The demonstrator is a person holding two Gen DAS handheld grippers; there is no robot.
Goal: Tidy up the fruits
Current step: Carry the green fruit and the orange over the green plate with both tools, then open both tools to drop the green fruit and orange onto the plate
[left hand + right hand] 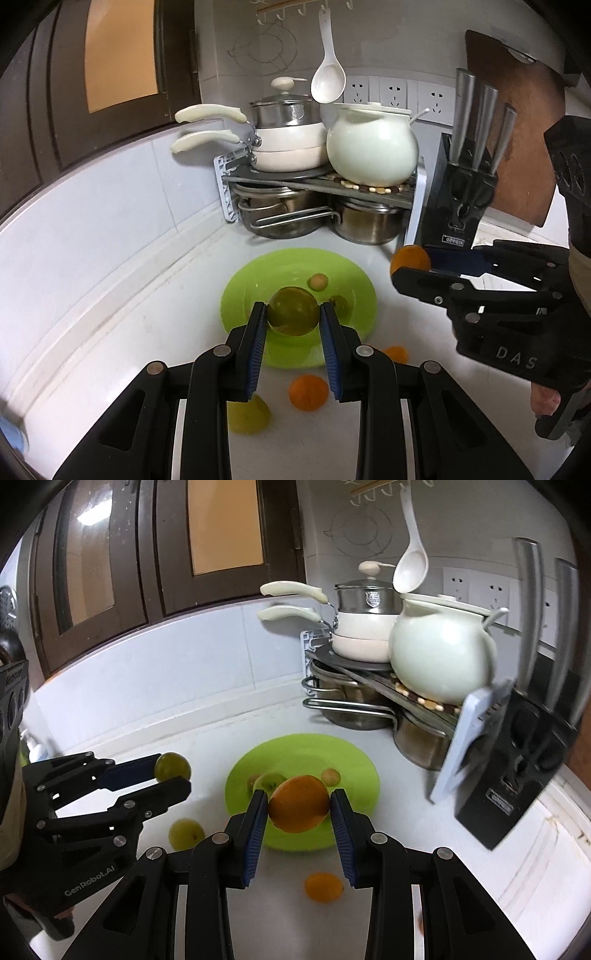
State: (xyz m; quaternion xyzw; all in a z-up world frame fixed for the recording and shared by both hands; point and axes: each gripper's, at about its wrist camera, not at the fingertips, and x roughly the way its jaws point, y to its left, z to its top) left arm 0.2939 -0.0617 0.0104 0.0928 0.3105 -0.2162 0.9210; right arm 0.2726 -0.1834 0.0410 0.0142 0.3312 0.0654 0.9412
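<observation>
Holding a green fruit (293,311) in my left gripper (293,325) and an orange (298,803) in my right gripper (298,812), both above the green plate (243,280) near the counter's back corner, I should lower each before releasing.

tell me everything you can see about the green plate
The green plate is a round, glossy lime dish, plastic by the look, with a wide rim and shallow well. It sits flat on the white counter before the pot rack. A few small fruits lie in its well. No fingers touch it.
</observation>
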